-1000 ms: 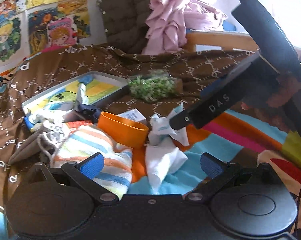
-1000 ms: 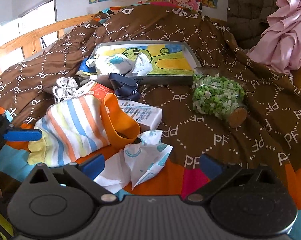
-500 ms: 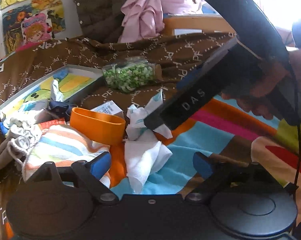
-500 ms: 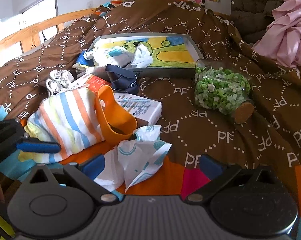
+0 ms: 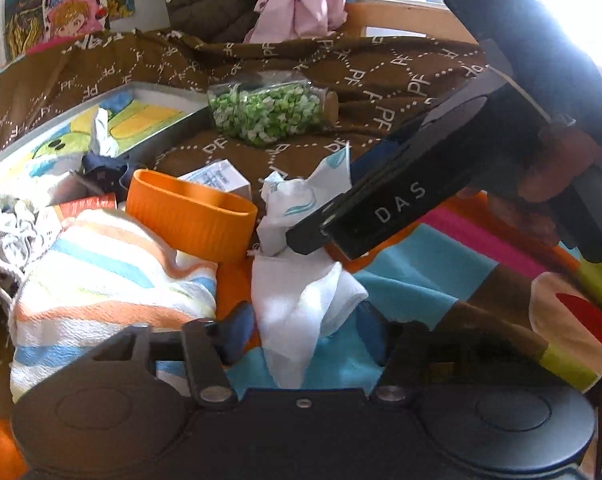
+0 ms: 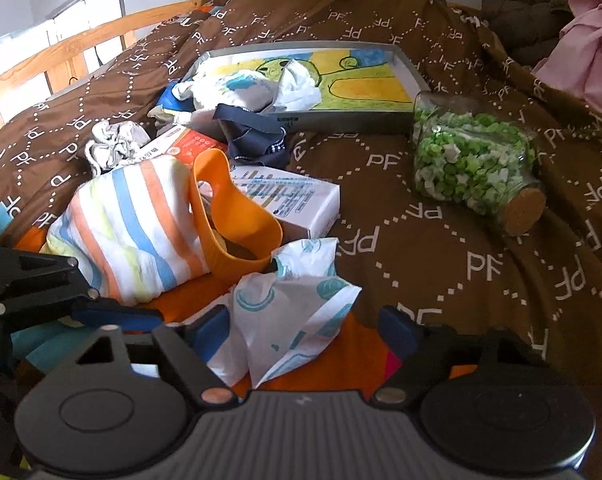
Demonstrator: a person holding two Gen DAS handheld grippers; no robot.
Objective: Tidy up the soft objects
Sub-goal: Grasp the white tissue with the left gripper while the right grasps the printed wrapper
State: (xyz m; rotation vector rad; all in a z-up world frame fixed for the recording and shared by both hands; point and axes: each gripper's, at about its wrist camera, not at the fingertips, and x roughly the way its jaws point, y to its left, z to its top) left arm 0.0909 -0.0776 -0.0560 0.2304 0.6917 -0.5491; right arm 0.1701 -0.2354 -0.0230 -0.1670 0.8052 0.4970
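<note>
A white cloth (image 5: 301, 304) lies on the bed between the jaws of my left gripper (image 5: 307, 338), which stand open around its lower end. A white cloth with teal print (image 6: 297, 312) lies between the open jaws of my right gripper (image 6: 303, 330). The right gripper (image 5: 301, 240) also shows in the left wrist view, over the printed cloth (image 5: 301, 200). A striped towel (image 5: 101, 280) lies to the left, also in the right wrist view (image 6: 137, 224). An orange cup (image 6: 229, 216) lies on its side beside it.
A glass jar of green bits (image 6: 473, 168) lies on the brown blanket (image 6: 421, 264). A grey tray (image 6: 405, 68) with more cloths stands behind. A white box (image 6: 293, 204), a red box (image 6: 189, 146), a dark strap (image 6: 253, 132) and a grey sock (image 6: 113, 144) lie around the cup.
Both grippers have moved forward and down onto the white cloths. The left jaws have narrowed around the plain cloth, and the printed cloth now lies between the right jaws.
</note>
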